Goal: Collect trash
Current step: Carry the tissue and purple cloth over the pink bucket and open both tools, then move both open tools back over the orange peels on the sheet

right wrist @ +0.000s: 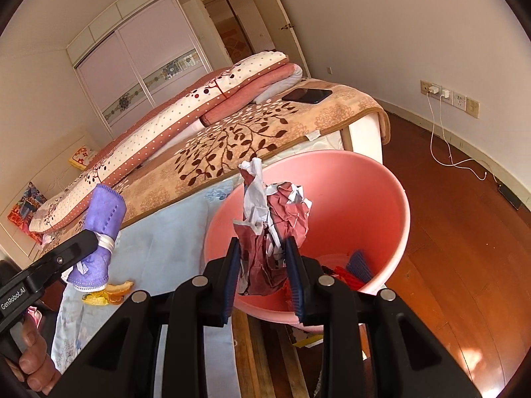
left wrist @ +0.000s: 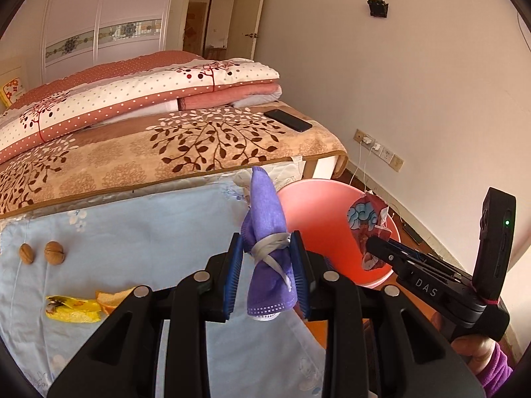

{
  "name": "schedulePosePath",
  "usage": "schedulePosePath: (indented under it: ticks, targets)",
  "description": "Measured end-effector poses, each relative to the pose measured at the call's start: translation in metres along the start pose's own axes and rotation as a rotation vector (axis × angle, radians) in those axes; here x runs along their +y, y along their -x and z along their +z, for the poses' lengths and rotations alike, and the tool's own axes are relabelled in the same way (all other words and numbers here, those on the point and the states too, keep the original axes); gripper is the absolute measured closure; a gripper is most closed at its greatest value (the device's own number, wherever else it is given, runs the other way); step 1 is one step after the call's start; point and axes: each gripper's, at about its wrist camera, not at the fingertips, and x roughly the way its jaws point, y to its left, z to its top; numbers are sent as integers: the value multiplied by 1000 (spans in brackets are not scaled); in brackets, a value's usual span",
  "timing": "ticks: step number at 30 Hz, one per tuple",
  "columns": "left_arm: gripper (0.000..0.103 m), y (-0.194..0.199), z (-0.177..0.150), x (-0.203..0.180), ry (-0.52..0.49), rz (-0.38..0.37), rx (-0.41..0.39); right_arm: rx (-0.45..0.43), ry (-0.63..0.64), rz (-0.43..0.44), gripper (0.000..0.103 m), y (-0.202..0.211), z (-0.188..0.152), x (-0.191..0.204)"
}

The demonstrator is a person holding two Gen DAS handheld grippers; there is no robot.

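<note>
Midway through a bedroom cleanup: left gripper pinching a rolled purple mask, right gripper clamping crumpled paper over the pink bin. Still on the sheet's near-left edge: 2 walnuts, fruit peels.

Between the left tongs sits a rolled purple face mask of soft, matt, fibrous cloth with white elastic. The right tongs pinch crumpled wrapper paper, dull red and white. Beyond them the pink basin is smooth plastic; the floor to its right is glossy wood.
</note>
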Motion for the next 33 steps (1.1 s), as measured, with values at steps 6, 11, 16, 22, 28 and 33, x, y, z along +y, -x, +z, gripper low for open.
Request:
schedulePosePath:
  ticks: [6, 11, 16, 22, 28, 33]
  targets:
    - [74, -29, 6, -32, -34, -49, 28, 12, -17, -7, 76, -7, 2, -17]
    - [74, -51, 7, -49, -59, -56, 49, 16, -16, -9, 76, -12, 1, -25]
    - [74, -66, 8, -54, -49, -37, 54, 14, -18, -12, 76, -16, 3, -31]
    - [71, -78, 8, -56, -14, -22, 63, 11, -6, -17, 74, -18, 3, -36]
    - [70, -80, 9, -57, 20, -15, 76, 8, -1, -19, 69, -16, 2, -42]
    - [70, -75, 9, -57, 35, -13, 68, 7, -2, -15, 62, -10, -1, -45]
